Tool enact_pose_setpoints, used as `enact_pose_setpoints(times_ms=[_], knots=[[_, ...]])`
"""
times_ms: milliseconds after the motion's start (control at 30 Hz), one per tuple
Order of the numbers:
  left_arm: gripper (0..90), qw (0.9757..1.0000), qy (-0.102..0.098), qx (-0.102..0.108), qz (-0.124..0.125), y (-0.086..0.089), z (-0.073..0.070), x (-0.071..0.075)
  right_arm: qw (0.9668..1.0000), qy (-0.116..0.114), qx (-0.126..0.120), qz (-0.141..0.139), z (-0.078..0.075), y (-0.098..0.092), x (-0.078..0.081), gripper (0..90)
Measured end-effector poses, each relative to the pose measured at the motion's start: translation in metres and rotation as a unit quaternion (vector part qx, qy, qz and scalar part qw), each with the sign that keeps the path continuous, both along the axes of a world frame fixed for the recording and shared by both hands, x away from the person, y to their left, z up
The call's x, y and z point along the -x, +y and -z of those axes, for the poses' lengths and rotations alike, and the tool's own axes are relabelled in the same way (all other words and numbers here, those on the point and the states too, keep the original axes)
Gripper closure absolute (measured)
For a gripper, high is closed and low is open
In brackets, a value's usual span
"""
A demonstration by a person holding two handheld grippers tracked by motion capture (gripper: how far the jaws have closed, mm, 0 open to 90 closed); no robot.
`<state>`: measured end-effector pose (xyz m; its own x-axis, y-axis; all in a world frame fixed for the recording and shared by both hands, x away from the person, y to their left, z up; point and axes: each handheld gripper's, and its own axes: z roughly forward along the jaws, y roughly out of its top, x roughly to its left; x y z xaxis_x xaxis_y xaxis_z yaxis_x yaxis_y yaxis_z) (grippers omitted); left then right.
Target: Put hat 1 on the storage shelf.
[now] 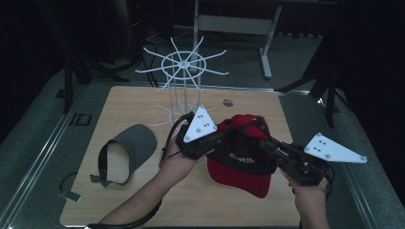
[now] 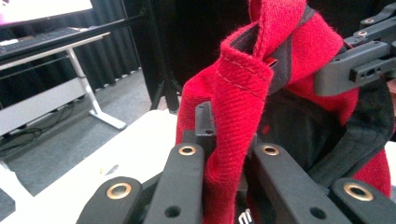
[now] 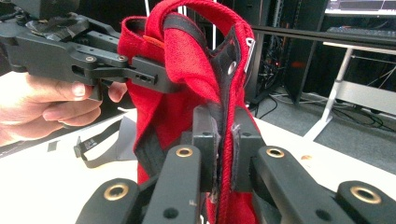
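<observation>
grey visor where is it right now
In the high view the grey visor lies flat on the wooden table at its left side, left of the left tool and the red cap.

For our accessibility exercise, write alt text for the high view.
Two hand-held grippers, left gripper and right gripper, clamp a red cap above a wooden table. A grey visor lies left; a white wire rack stands behind.

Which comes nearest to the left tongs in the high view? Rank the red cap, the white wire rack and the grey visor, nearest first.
1. The red cap: clamped in the left tongs, just to their right.
2. The white wire rack: standing behind the tongs, toward the table's far edge.
3. The grey visor: lying flat to the left.

The rack and visor are close to call.
</observation>
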<state>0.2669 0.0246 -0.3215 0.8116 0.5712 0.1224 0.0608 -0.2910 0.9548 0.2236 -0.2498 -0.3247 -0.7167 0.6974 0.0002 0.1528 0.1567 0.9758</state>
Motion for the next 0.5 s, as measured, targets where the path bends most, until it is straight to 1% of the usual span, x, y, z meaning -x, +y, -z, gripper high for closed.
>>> enact_pose_setpoints(times_ms=[67,133,200,233,267,300,367,400,433,500], knots=[[86.9,1.0000,-0.004,-0.001,-0.002,-0.001,-0.001,0.000,1.0000,0.002,-0.002,-0.002,0.002,-0.001,0.001,83.1],[87.0,1.0000,-0.002,0.006,0.001,-0.001,-0.002,0.001,1.0000,0.003,-0.001,-0.002,0.004,-0.001,0.002,82.4],[87.0,1.0000,-0.004,0.006,-0.001,-0.001,-0.002,0.001,1.0000,0.002,-0.001,0.000,0.005,-0.001,0.003,81.2],[87.0,0.9999,-0.006,0.009,0.004,-0.002,-0.003,0.002,1.0000,0.002,0.002,0.001,0.006,-0.002,0.005,77.9],[87.0,0.9999,-0.009,0.011,0.002,-0.003,-0.004,0.002,1.0000,0.002,0.001,0.000,0.006,-0.003,0.006,75.6],[87.0,0.9999,-0.010,0.011,0.006,-0.003,-0.005,0.003,1.0000,0.004,-0.004,-0.004,0.007,-0.005,0.007,73.0],[87.0,0.9998,-0.014,0.013,0.004,-0.005,-0.007,0.004,1.0000,0.005,-0.004,-0.005,0.007,-0.007,0.009,69.3],[87.0,0.9998,-0.012,0.014,0.009,-0.005,-0.008,0.004,0.9999,0.005,-0.005,-0.009,0.008,-0.008,0.010,66.1],[87.0,0.9998,-0.015,0.014,0.006,-0.006,-0.008,0.005,0.9999,0.009,-0.006,-0.013,0.009,-0.009,0.010,63.6],[87.0,0.9998,-0.013,0.015,0.007,-0.007,-0.009,0.005,0.9998,0.009,-0.007,-0.018,0.011,-0.011,0.012,57.1]])
